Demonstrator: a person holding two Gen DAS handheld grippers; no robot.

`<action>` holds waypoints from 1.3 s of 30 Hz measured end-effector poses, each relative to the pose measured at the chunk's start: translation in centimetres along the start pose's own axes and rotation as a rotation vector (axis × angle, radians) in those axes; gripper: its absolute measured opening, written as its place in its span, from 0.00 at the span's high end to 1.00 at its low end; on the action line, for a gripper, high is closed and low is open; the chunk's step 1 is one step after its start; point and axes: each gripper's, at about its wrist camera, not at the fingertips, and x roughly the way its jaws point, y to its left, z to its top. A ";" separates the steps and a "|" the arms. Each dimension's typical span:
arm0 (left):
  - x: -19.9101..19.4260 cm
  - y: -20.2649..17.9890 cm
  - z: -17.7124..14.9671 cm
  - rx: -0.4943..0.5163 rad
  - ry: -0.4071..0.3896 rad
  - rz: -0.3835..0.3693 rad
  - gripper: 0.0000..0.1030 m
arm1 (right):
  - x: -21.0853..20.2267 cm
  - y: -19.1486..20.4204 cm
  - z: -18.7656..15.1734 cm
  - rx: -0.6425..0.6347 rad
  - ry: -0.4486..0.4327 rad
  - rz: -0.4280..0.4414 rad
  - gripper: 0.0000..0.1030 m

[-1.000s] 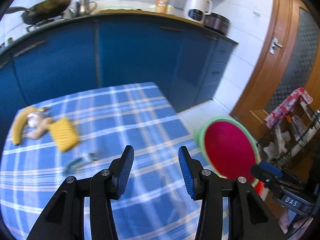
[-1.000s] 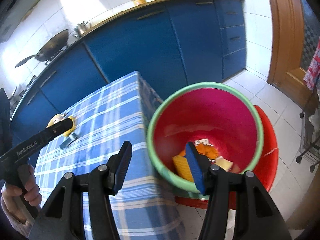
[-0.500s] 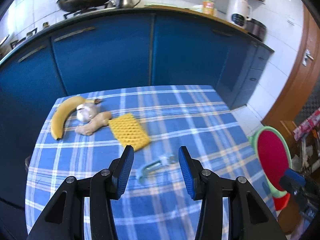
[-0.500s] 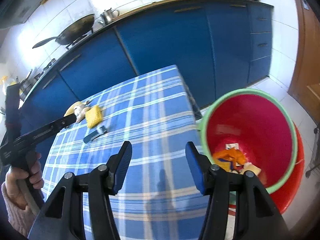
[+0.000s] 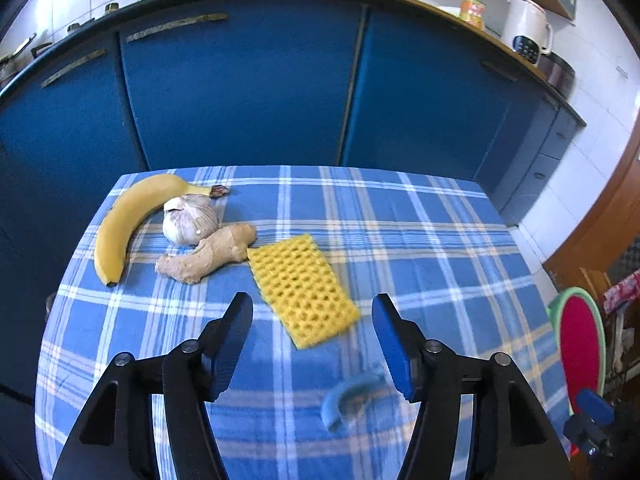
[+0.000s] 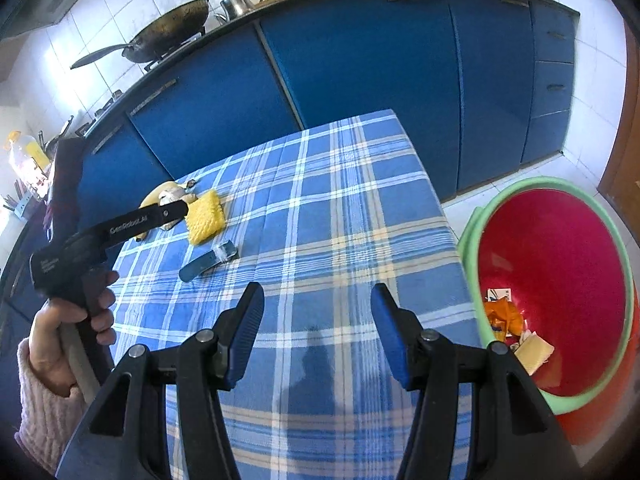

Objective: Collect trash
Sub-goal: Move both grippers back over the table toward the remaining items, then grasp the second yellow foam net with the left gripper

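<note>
While the left claw point(image 5: 312, 340) spreads its jaws, nothing between them, a yellow honeycomb foam net point(image 5: 302, 290) lies flat on the checked cloth surface point(image 5: 420, 248), touching knobbly ginger point(image 5: 208, 254); the right claw point(image 6: 316, 334) hangs released.

Both wrist views angle down from close above the shared table point(image 5: 400, 216).

Each tool is a black plastic frame whose two arms spread in a V, with round silver screws at the joints and a blue ribbed pad on the inner face of every finger. The left tool point(image 5: 312, 344) and right tool point(image 6: 318, 334) look alike; white lettering runs along the side of the left one's arm. The hand point(image 6: 66, 328) on its black grip comes out of a pale pink knitted sleeve point(image 6: 44, 412).
</note>
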 end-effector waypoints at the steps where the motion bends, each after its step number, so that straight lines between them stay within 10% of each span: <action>1: 0.4 0.2 0.1 -0.004 0.005 0.003 0.38 | 0.4 0.0 0.1 -0.001 0.007 0.000 0.44; 16: 5.1 0.8 1.0 -0.025 0.059 0.043 0.38 | 3.2 0.5 1.1 -0.020 0.035 0.012 0.44; 26: 5.4 0.2 0.6 0.001 0.058 0.007 0.92 | 3.2 0.5 1.0 -0.016 0.038 0.010 0.44; 39: 2.7 1.8 -0.2 -0.030 0.029 -0.010 0.92 | 3.6 2.1 1.0 -0.033 0.040 0.017 0.44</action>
